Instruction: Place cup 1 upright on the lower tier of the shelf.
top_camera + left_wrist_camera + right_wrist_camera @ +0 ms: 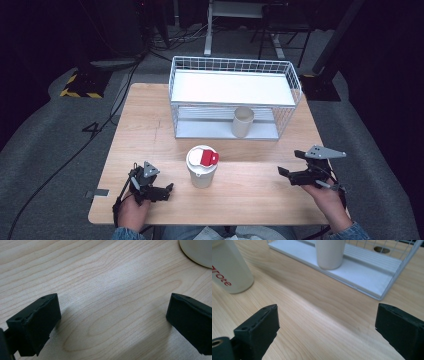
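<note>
A white cup with a white lid and red flap (202, 166) stands on the wooden table (150, 115), near its front middle; its side with red lettering (229, 267) appears at the upper left of the right gripper view. A second, lidless white cup (242, 121) stands on the lower shelf of the white wire rack (235, 87); its base (329, 253) is upright there. My left gripper (167, 191) rests low at the front left, open, with bare wood between its jaws (112, 315). My right gripper (290, 164) hovers at the front right, open and holding nothing (327, 320).
The rack's lower shelf edge (362, 282) runs close ahead of the right gripper. Bare wood lies between the lidded cup and both grippers. A rim of the lidded cup (197, 252) sits at the upper right of the left gripper view. Cables and stands sit on the floor behind.
</note>
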`<state>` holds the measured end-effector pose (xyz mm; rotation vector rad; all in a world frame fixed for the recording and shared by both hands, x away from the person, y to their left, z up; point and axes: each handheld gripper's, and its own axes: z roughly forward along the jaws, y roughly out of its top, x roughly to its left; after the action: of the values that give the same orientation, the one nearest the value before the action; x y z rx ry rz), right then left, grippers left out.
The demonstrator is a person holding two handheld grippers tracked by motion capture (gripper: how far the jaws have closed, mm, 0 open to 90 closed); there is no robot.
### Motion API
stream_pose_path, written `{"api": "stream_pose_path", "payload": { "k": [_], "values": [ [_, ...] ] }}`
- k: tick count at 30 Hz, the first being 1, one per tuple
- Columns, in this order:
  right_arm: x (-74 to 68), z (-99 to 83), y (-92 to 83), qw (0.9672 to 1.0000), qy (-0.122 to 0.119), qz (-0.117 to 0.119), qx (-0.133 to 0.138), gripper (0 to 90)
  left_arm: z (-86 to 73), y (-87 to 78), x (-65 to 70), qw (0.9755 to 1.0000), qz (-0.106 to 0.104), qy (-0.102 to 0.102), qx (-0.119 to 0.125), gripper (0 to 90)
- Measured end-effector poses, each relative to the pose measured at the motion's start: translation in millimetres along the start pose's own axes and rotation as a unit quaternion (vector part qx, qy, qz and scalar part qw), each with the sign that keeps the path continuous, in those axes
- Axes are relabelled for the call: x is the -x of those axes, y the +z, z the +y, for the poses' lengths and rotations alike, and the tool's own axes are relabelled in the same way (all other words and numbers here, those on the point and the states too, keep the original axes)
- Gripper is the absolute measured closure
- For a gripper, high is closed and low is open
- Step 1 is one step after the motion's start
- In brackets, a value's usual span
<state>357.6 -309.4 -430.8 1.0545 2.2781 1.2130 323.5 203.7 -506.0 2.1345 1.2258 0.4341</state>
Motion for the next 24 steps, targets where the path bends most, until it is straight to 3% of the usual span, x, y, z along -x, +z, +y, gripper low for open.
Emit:
{"api": "stream_pose_path", "payload": {
  "k": [15,24],
  "values": [
    [11.6,-43.4,2.0,0.9989,0.015,-0.014,-0.041,9.1,0.0,0.0,0.1,1.0000,0.000,0.000,0.000,0.1],
    [15.1,-71.8,12.1,0.9962,0.017,-0.031,-0.079,12.7,0.0,-0.1,0.1,1.0000,0.001,0.000,0.000,0.1]
  ]
}}
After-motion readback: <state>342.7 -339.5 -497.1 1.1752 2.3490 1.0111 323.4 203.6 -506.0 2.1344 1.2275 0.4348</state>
